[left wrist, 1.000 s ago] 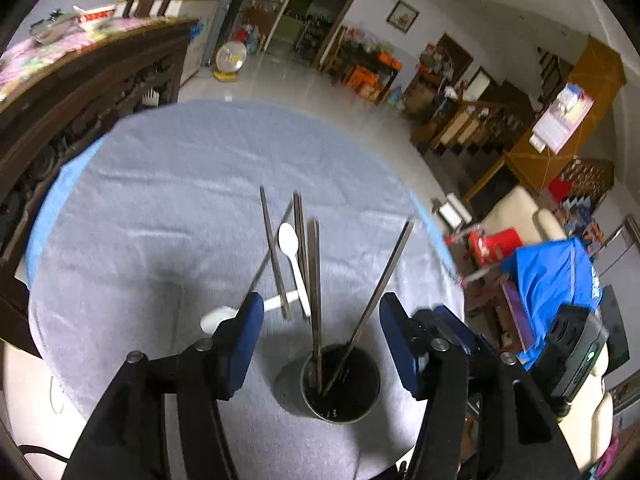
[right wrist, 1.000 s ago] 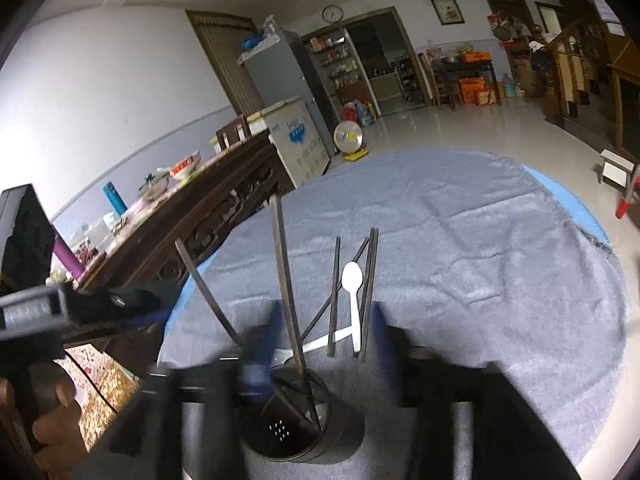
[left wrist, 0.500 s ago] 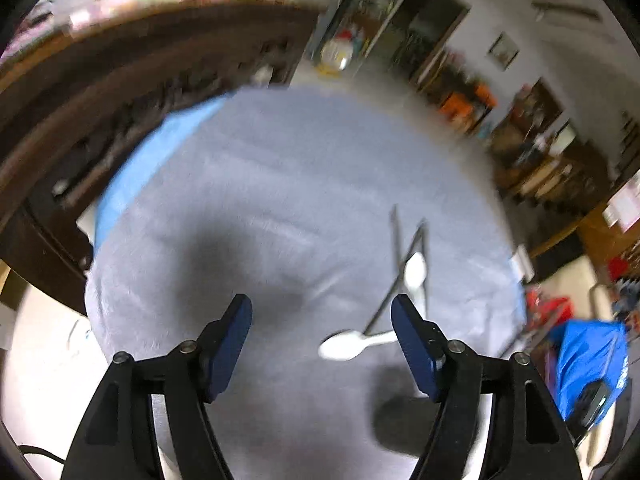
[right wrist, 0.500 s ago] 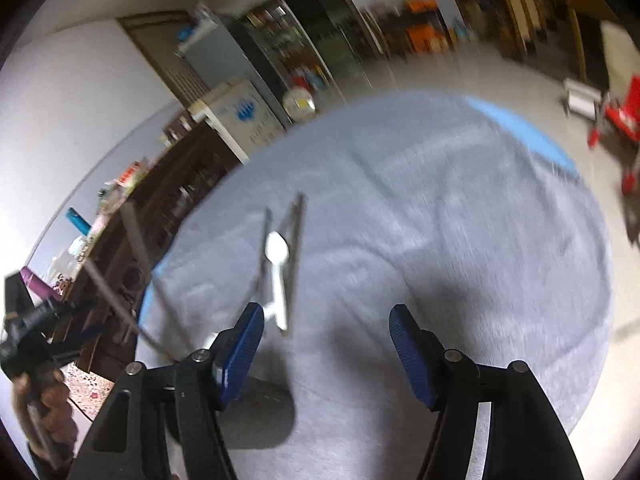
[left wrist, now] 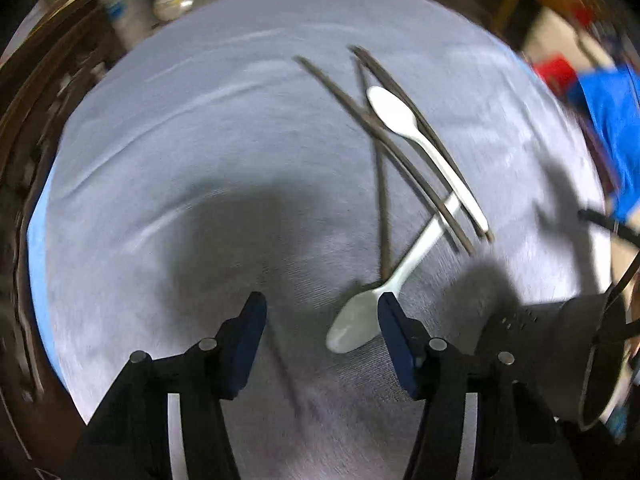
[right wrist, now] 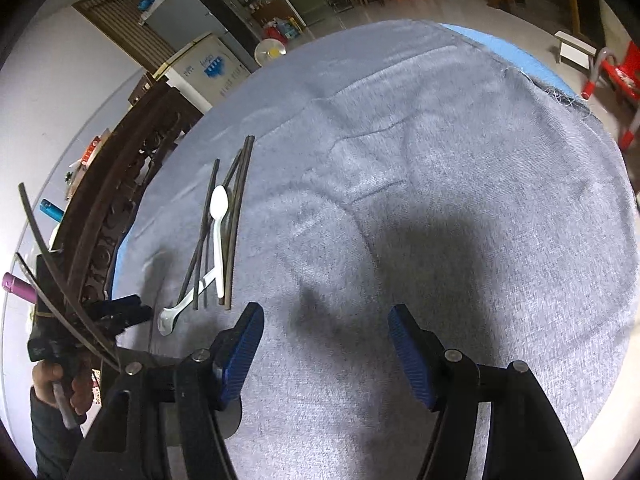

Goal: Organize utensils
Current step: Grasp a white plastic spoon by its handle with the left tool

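Hovering over the tabletop (left wrist: 168, 184), my left gripper (left wrist: 320, 320) is spread wide and empty, the near spoon (left wrist: 384, 292) just off its right finger, handle running up and right under the chopsticks (left wrist: 384, 128). My right gripper (right wrist: 324, 340), also spread, sits farther away, so left is nearer.

A grey cloth (right wrist: 440, 160) covers the round table; a white chest freezer (right wrist: 208, 70) stands beyond.

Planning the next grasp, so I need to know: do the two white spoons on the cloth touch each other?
Cannot tell. In the left wrist view the far spoon handle and near spoon handle meet among the chopsticks; contact is hidden.
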